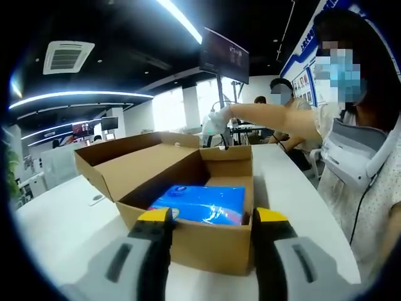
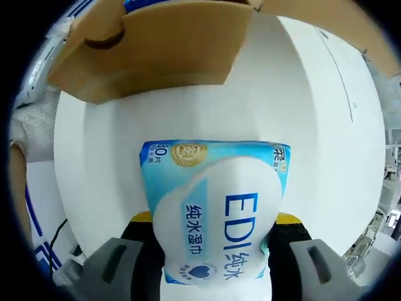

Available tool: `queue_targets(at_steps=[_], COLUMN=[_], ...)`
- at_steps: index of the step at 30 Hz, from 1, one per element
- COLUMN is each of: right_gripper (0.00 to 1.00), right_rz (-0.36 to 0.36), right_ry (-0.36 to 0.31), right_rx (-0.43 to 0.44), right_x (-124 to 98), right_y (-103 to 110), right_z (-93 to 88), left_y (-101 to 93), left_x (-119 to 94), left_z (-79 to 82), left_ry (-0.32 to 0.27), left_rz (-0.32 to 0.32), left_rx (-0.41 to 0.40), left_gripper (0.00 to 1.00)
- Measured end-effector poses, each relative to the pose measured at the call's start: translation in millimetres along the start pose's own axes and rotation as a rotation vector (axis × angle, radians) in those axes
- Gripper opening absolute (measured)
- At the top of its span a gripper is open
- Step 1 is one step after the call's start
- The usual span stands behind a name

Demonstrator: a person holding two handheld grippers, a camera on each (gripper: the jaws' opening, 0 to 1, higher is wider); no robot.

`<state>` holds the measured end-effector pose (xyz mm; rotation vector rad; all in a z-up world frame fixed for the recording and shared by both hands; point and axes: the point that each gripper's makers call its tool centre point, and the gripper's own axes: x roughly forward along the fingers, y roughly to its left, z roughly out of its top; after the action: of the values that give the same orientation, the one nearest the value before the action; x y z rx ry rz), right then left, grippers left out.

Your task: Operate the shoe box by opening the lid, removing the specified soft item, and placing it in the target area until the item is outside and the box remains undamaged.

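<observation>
Wet-wipe pack (image 2: 216, 213) clamped between right hand-held gripper (image 2: 213, 251) jaws.

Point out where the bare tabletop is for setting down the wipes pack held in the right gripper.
Bare white table lies beyond and beside the wipes pack in the right gripper. Crowded toward the cardboard box.

Ahead of the left gripper, the shoe box (image 1: 188, 182) wall hides most of a blue pack (image 1: 200, 204); the wipes pack (image 2: 216, 207) hides the right gripper's fingertips.
</observation>
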<state>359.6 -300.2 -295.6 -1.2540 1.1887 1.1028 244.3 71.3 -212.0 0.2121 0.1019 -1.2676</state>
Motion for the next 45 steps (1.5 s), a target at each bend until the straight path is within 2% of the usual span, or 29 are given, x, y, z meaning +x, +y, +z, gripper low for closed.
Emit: queue_targets(at_steps=[10, 16, 19, 23, 27, 37, 41, 45], right_gripper=[0.68, 0.70, 0.69, 0.67, 0.62, 0.62, 0.59, 0.56], right_rz=[-0.026, -0.108, -0.156, -0.208, -0.265, -0.369, -0.455, -0.492], right_ry=[0.030, 0.086, 0.091, 0.083, 0.047, -0.202, -0.317, -0.461], right_rx=[0.011, 0.079, 0.086, 0.072, 0.089, 0.156, 0.184, 0.196], right_x=[-1.1, -6.0, -8.8, -16.0, -31.3, -64.6, -92.7, -121.5], right_y=[0.0, -0.1, 0.7, 2.9, 7.0, 24.9, 25.8, 27.9], right_z=[-1.1, -5.3, -5.7, -7.6, -9.9, 3.9, 10.4, 30.6], left_y=[-4.7, -5.5, -6.1, -7.3, -6.5, -5.3, -2.4, -1.6], left_x=[3.0, 3.2, 3.5, 4.4, 4.3, 4.5, 4.3, 2.4], left_z=[-0.7, -0.7, -0.8, -0.9, -0.4, -0.7, 0.6, -0.8], left_ry=[0.003, 0.004, 0.008, 0.009, 0.011, 0.034, 0.045, 0.038], left_rz=[0.000, -0.002, -0.003, -0.002, 0.001, 0.019, 0.010, 0.000], left_rx=[0.004, 0.007, 0.009, 0.011, 0.011, 0.030, 0.029, 0.030], left_gripper=[0.53, 0.53, 0.53, 0.53, 0.53, 0.53, 0.53, 0.53])
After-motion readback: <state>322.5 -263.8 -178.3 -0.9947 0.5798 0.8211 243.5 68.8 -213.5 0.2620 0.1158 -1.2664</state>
